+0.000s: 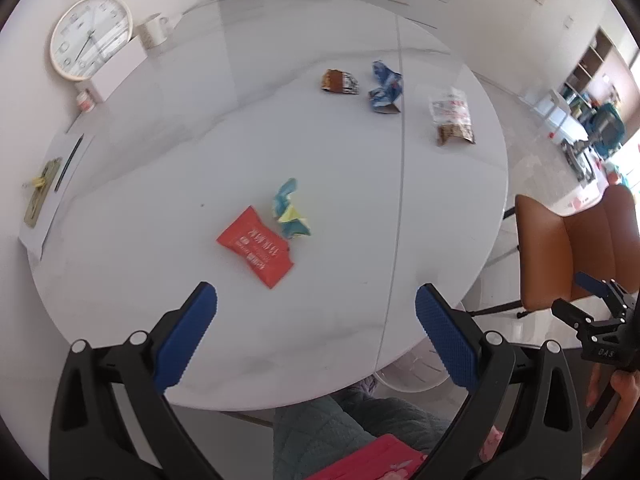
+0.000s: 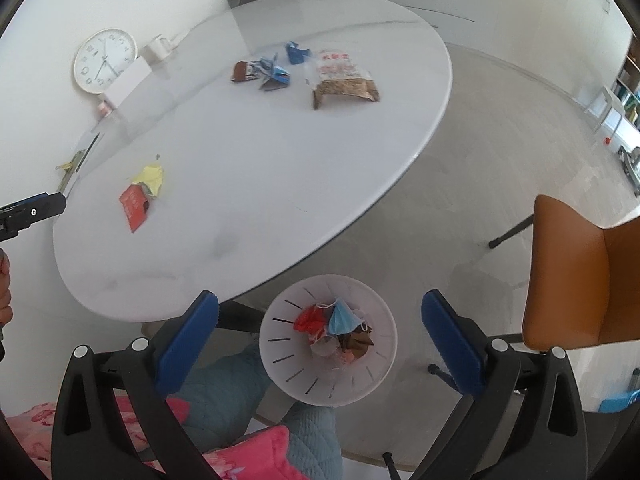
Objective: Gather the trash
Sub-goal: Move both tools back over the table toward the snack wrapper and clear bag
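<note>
The left gripper (image 1: 316,308) is hanging released, jaws wide and empty, over the round white table (image 1: 160,280), where a flat red wrapper (image 1: 256,246) is lying beside a crumpled blue-yellow wrapper (image 1: 290,210). The right gripper (image 2: 320,320) is gaping empty above the white slotted bin (image 2: 280,344) (already holding trash).

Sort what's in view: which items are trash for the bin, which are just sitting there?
Job:
- flat red wrapper
- crumpled blue-and-yellow wrapper
- brown snack wrapper
- crumpled blue wrapper
- clear pouch with brown contents
- white slotted bin, already holding trash

Lying about:
- round white clock
- white mug
- orange chair
</note>
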Action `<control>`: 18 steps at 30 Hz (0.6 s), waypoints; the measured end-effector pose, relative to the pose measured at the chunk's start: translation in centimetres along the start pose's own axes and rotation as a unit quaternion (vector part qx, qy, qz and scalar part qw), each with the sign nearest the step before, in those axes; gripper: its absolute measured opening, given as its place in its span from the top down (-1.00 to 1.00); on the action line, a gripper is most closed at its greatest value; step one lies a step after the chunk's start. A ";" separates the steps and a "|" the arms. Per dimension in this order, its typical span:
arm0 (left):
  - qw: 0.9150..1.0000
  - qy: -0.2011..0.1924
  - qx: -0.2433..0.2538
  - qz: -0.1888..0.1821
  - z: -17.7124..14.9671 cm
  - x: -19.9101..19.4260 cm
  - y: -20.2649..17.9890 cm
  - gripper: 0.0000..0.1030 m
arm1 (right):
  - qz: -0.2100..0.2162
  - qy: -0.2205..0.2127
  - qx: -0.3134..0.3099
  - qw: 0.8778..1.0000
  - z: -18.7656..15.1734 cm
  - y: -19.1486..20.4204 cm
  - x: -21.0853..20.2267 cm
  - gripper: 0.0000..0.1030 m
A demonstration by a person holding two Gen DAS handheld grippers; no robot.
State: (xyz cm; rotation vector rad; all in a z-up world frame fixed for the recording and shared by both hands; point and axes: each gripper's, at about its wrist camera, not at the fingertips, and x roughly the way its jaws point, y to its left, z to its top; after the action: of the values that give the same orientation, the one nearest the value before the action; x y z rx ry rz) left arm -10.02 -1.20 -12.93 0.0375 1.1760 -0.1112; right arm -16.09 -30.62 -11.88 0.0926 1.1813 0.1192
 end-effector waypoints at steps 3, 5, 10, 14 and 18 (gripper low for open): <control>1.000 0.002 -0.011 0.007 0.2 0.3 0.7 -0.85 | 0.003 0.007 -0.004 1.000 0.7 0.7 0.5 -0.96; 1.000 0.004 -0.013 0.004 0.6 0.5 0.9 -0.85 | 0.005 0.008 -0.008 1.000 1.3 1.2 0.6 -0.96; 1.000 -0.004 0.004 -0.003 3.2 1.1 1.3 -0.85 | -0.008 -0.005 -0.008 1.000 3.5 2.3 0.7 -0.96; 0.999 -0.014 0.031 -0.020 6.3 2.0 1.8 -0.85 | -0.017 -0.027 0.012 0.999 6.2 3.4 0.4 -0.96; 0.997 -0.014 0.070 -0.040 10.1 3.9 2.0 -0.85 | -0.034 -0.043 0.028 0.998 8.9 4.7 0.9 -0.96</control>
State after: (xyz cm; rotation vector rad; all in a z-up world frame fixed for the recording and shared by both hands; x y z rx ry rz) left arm 0.93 -0.34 -12.74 0.1116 1.1400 -0.2633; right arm -7.71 -25.92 -8.74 0.1056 1.1011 0.0222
